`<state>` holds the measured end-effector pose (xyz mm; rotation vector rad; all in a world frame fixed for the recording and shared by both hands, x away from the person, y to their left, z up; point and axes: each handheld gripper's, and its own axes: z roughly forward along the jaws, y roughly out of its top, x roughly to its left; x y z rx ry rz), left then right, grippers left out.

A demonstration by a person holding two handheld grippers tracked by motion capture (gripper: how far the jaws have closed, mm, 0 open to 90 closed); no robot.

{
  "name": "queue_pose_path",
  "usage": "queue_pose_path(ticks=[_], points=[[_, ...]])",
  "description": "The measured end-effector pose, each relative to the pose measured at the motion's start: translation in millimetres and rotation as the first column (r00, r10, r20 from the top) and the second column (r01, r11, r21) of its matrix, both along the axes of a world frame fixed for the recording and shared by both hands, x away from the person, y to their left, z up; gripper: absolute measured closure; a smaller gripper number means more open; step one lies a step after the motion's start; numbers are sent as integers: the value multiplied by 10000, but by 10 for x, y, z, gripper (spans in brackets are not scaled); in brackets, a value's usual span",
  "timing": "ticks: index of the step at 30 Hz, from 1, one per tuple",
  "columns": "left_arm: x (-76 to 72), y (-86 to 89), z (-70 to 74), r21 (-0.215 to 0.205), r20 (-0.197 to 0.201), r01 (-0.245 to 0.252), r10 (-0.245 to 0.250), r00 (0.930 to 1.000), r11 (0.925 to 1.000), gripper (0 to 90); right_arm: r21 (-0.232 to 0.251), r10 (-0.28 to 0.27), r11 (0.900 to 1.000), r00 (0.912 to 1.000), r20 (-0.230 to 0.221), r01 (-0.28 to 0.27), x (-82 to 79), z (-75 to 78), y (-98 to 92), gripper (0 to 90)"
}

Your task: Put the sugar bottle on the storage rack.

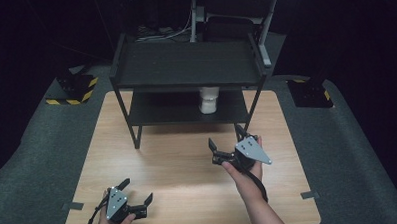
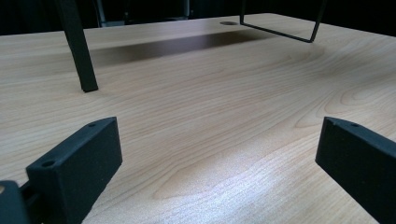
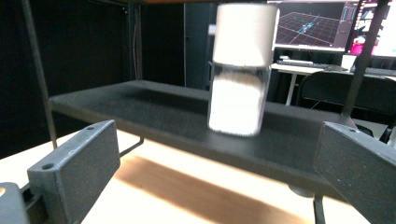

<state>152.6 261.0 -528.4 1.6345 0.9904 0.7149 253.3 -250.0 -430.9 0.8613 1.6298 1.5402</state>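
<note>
Jar [image 3: 239, 74] of white powder stood centre-frame on the rack's lower shelf [image 3: 154, 105], so the right gripper [image 1: 229, 139] faced it released, while the left gripper [image 1: 135, 191] idled unclenched at lower left.

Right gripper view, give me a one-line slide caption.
Open right gripper faces a white-capped clear jar of white powder standing on the black shelf's lower tier.

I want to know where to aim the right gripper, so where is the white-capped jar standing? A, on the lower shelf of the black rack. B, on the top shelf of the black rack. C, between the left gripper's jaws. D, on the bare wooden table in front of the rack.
A: the jar stands upright on the rack's lower shelf, ahead of the open right gripper.
</note>
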Motion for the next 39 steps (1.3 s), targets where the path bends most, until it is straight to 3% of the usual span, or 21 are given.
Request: queue_pose_path(ticks=[8, 17, 31, 39], points=[[-5, -6, -1, 37, 30, -1, 1, 10000, 10000, 7, -104, 199, 9997, 9998, -38, -200, -279, -245, -235, 0], [-11, -14, -4, 64, 70, 6, -6, 10000, 10000, 7, -313, 110, 9994, 9988, -470, -124, -512, -502, -464, 0], [-14, -19, -3, 131, 99, 38, -39, 9999, 9999, 7, -844, -326, 9962, 9936, -1079, 235, -675, -809, -663, 0], [-1, -17, 9, 121, 5, 67, -67, 10000, 9999, 7, -1101, -778, 9922, 9800, -1830, 582, -681, -886, -741, 0]])
